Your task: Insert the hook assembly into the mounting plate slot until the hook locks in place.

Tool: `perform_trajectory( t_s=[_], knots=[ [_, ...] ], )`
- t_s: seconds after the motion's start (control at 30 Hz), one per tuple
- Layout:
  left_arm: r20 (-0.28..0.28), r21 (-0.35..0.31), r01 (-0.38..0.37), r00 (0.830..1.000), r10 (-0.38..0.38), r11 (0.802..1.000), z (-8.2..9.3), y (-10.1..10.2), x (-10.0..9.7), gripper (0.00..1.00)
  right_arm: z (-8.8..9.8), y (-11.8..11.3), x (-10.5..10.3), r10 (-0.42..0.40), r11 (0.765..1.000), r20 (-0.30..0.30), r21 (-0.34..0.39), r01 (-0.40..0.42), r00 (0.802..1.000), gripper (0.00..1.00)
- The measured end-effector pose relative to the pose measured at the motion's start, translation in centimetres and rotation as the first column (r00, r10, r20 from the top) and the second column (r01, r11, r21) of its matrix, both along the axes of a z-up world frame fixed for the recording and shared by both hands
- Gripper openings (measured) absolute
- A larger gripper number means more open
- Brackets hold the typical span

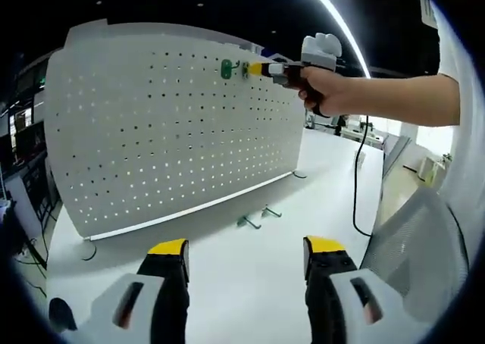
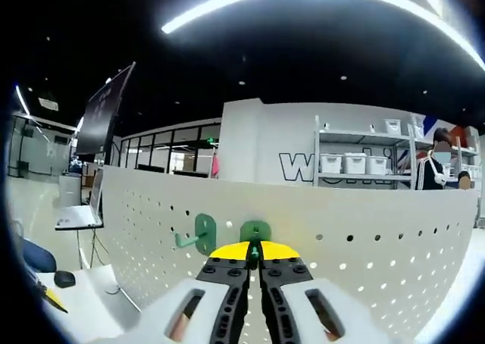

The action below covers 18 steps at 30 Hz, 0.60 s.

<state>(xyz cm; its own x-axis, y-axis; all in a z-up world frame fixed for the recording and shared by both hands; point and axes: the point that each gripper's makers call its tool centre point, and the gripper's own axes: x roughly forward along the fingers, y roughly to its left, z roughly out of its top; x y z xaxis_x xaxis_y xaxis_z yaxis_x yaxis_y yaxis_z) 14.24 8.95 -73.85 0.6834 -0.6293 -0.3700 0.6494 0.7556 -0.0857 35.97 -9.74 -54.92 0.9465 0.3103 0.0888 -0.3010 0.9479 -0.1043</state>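
Now right gripper (image 2: 255, 251) jaws pinch green hook (image 2: 255, 232) against pegboard (image 2: 364, 207); left gripper (image 1: 246, 254) wide.

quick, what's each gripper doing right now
Left gripper: open, holding nothing, above the table.
Right gripper: shut on a green hook at the pegboard.

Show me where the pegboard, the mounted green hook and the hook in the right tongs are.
Pegboard (image 1: 167, 132): left gripper view, middle of its face.
Mounted hook (image 2: 203, 234): right gripper view, its green base plate.
Held hook (image 2: 255, 232): right gripper view, green plate above the tongs' tips.
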Motion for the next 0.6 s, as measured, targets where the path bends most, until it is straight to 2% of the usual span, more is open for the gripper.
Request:
perform_trajectory(
  t_s=[0.23, 0.33, 0.6],
  knots=[
    [-0.002, 0.0, 0.012, 1.0, -0.012, 1.0, -0.02, -0.05, -0.16, 0.62, -0.03, 0.06, 0.13, -0.089, 0.996, -0.002, -0.007, 0.089, 0.996, 0.02],
    [0.004, 0.009, 0.024, 1.0, -0.024, 1.0, 0.05, -0.11, -0.19, 0.62, -0.03, 0.07, 0.25, -0.123, 0.992, 0.001, -0.042, 0.123, 0.992, 0.02],
    [0.009, 0.002, 0.015, 1.0, -0.015, 1.0, 0.18, 0.24, -0.31, 0.61, -0.48, 0.18, 0.25, -0.178, 0.984, -0.024, -0.019, 0.177, 0.984, 0.03]
  ],
)
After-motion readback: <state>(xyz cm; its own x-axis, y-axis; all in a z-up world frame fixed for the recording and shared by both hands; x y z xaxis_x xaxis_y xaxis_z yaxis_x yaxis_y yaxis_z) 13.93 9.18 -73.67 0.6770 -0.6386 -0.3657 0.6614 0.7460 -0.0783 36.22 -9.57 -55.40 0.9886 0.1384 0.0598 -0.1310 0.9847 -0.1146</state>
